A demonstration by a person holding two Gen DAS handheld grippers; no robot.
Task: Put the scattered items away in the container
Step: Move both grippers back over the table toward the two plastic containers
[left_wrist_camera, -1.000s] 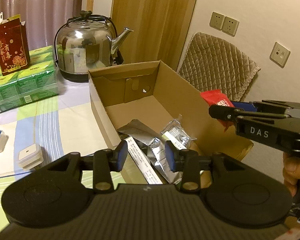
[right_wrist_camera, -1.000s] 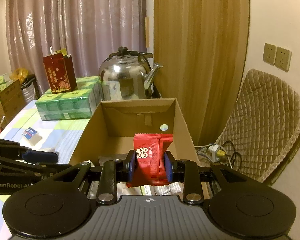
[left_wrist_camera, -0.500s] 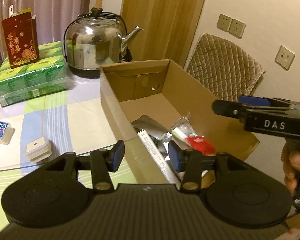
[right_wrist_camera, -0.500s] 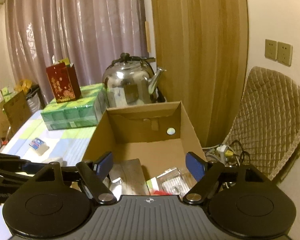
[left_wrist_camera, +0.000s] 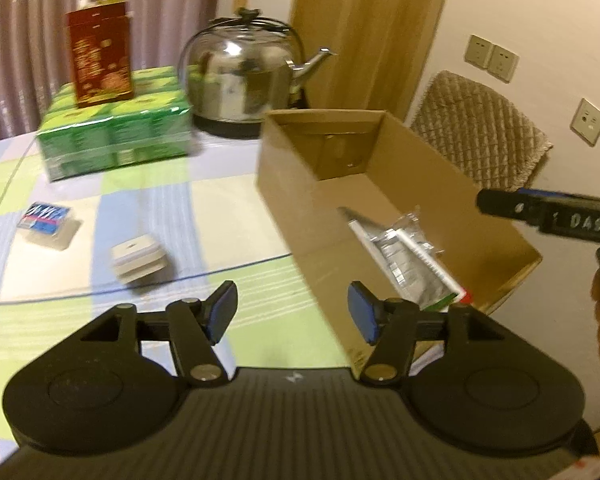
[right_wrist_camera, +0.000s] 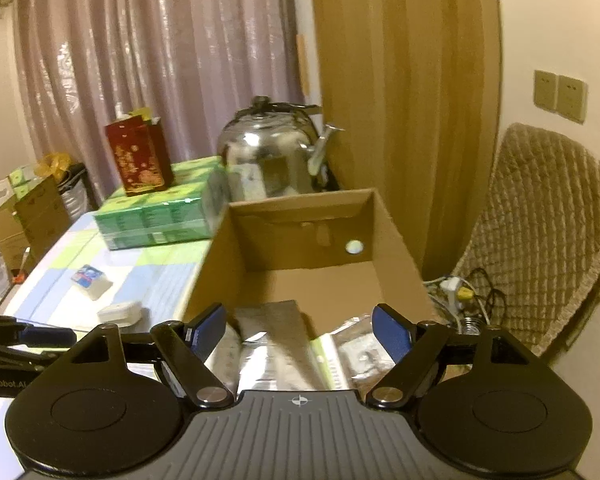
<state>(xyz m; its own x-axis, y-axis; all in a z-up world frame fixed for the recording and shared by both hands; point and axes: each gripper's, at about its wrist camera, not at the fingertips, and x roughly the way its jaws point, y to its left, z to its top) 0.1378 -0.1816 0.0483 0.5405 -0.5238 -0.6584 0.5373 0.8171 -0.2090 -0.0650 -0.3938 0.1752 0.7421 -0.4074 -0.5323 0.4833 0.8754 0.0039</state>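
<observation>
Grippers both spread wide and empty: right gripper (right_wrist_camera: 299, 330) poised over the cardboard box (left_wrist_camera: 284, 184) and its foil packets (right_wrist_camera: 268, 344); left gripper (left_wrist_camera: 292, 312) faces the white case (left_wrist_camera: 138, 262) ahead-left. Judged step: next pickup, reaching forward-left.

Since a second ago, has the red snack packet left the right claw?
Yes. The right claw is now open and empty above the cardboard box; the packet went down into the box, below the rim, and is barely visible now.

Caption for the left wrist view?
Open left hand-held gripper above checked tablecloth, beside brown cardboard box holding silver foil packets.
</observation>
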